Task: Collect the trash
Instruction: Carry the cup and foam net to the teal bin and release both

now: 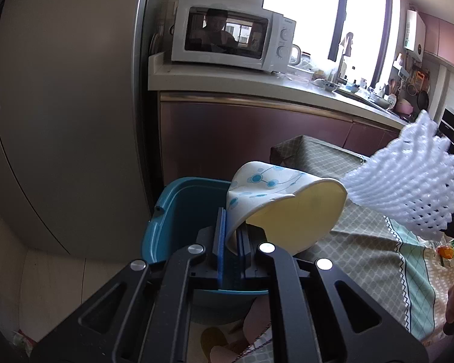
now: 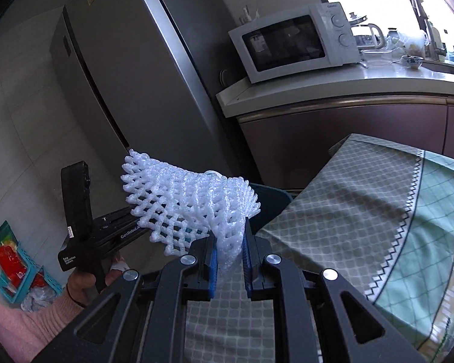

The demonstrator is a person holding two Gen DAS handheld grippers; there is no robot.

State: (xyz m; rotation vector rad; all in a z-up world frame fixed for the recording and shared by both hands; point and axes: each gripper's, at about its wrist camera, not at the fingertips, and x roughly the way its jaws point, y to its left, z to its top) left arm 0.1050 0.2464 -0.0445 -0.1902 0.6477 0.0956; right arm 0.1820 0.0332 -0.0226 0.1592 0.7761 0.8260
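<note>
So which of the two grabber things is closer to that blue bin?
Left. The left gripper, pinching a crushed paper cup, hangs right over the blue bin. The right gripper, clamped on the white foam net, is above the tablecloth, beside the bin.

The paper cup (image 1: 275, 193) is showing white outside with a pattern of light-blue dots joined by thin lines, and pale yellow inside. The foam net (image 2: 190, 202) is looking bright white, an open diamond mesh. The bin (image 1: 178, 208) is showing teal. The tablecloth (image 2: 348, 199) is wearing a grey-green lattice of small pale squares, with a black-and-white zigzag band edging a mint-green checked area. The left gripper (image 1: 231, 236) and right gripper (image 2: 229, 245) are showing black frames with blue pads. The microwave (image 1: 233, 34) is gleaming white with a dark door, the cabinet fronts (image 1: 257, 133) glowing a brownish maroon
</note>
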